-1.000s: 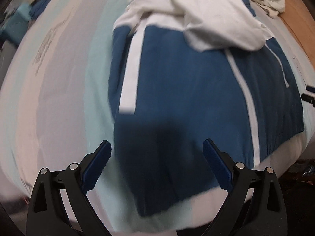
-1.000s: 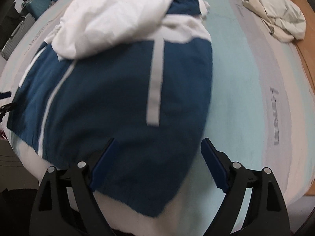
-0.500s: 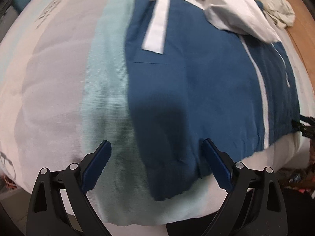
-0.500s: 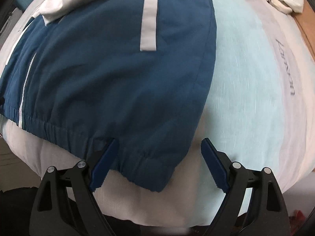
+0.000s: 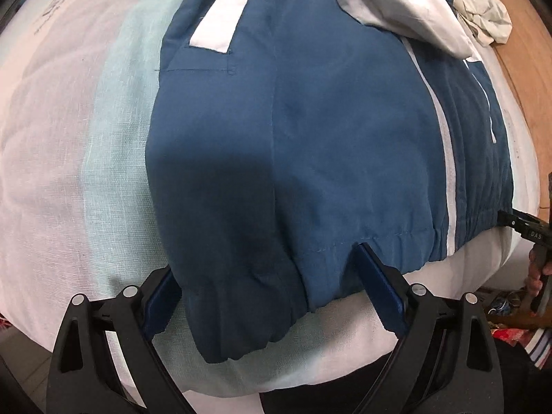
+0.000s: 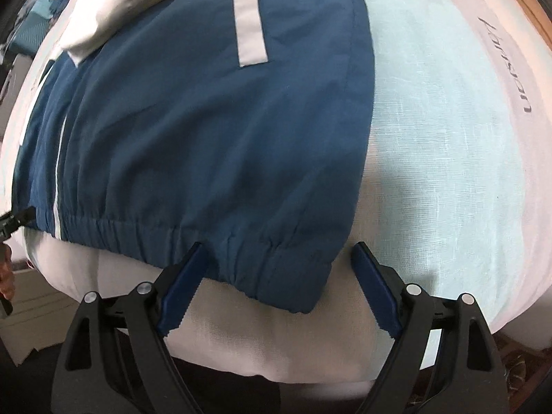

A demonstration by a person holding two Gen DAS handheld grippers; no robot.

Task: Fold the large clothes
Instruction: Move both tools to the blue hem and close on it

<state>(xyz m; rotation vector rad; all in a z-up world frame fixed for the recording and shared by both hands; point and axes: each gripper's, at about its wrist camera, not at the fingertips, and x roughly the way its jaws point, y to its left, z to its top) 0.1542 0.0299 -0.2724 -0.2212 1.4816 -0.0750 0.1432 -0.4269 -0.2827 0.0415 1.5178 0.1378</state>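
both claws (image 5: 272,289) lower, astride jacket (image 5: 310,138) hem

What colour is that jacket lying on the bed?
Dark blue jacket with white stripes and a white hood, clearest in the left wrist view.

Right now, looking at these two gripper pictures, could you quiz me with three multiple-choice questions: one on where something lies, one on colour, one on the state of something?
1. Where does the crumpled pale garment lie?
A. at the bed's far edge, beyond the jacket
B. between the left gripper's fingers
C. under the hem

2. The jacket is mostly:
A. red
B. dark blue
C. black

3. The right gripper is:
A. clamped on the hood
B. open, straddling the hem corner
C. shut, empty

Answers: 1 A, it shows top right in the left view. 2 B, blue with white stripes. 3 B, both pads stand apart beside the elastic hem.
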